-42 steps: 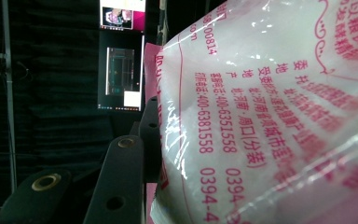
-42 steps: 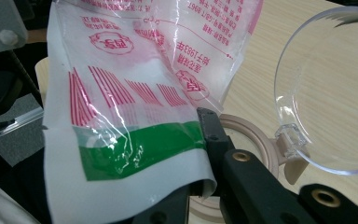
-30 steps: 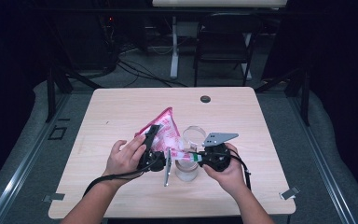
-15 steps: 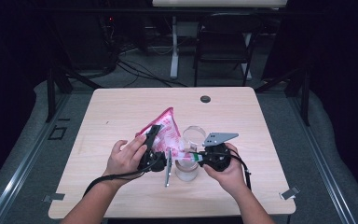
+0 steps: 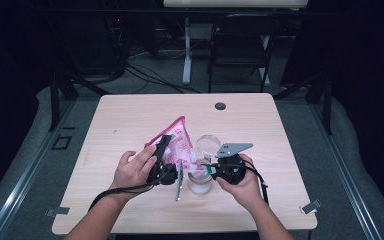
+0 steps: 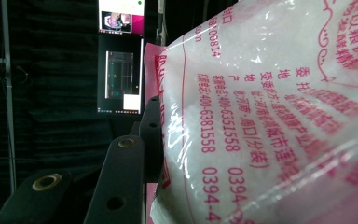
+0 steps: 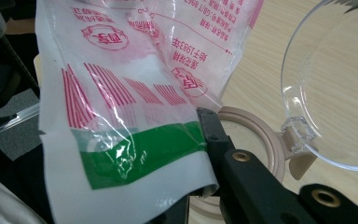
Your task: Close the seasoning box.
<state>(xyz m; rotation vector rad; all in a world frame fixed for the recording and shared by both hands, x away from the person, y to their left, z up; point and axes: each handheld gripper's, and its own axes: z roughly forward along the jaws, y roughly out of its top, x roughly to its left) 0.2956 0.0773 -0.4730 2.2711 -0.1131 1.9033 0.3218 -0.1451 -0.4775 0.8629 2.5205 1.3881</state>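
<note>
We see the left gripper (image 5: pixel 163 150) at the left of the high view, its jaws part-closed and clamped on the pink-edged plastic bag (image 5: pixel 176 142); in the left gripper view the bag (image 6: pixel 270 116) lies pressed against the inner face of the jaw and bulges out to that gripper's right, red print across its clear film. The bag stands tilted, its pointed corner up and away from the left gripper, its lower end dropping toward the right gripper (image 5: pixel 205 169). That gripper pinches the bag's bottom end, jaws closed down on the thin film; in the right gripper view the white and green printed end (image 7: pixel 135 154) sits folded against the black jaw. Just beyond the right gripper's jaws stands a clear jar (image 5: pixel 200 181) with a beige rim (image 7: pixel 256 135), its clear hinged lid (image 7: pixel 335 88) swung open to that gripper's right. All rests over the wooden counter (image 5: pixel 130 115).
</note>
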